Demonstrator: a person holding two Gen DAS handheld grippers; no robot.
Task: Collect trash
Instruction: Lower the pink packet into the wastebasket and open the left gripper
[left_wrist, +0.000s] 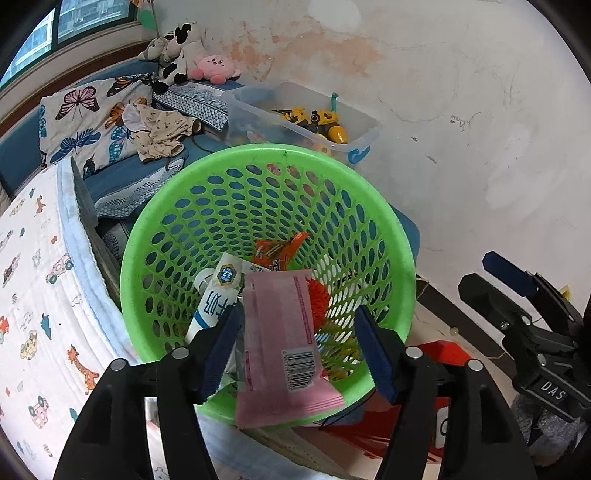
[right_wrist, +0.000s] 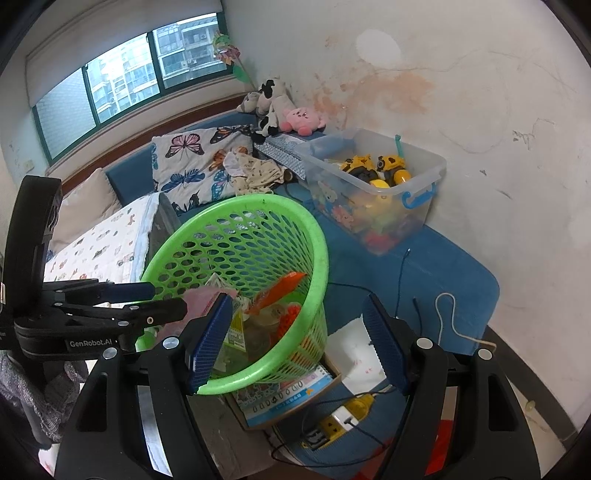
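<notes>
The left gripper holds its fingers wide above the green basket's near rim; a pink packet hangs loose between them, overlapping that rim. The right gripper is wide too, empty, straddling the basket's right edge.

The setting was a lived-in home bedroom. A bed with a cartoon-animal quilt sat under a window, beside a butterfly-print pillow, plush toys, a clear bin of toys and a stained, scribbled-on wall.
</notes>
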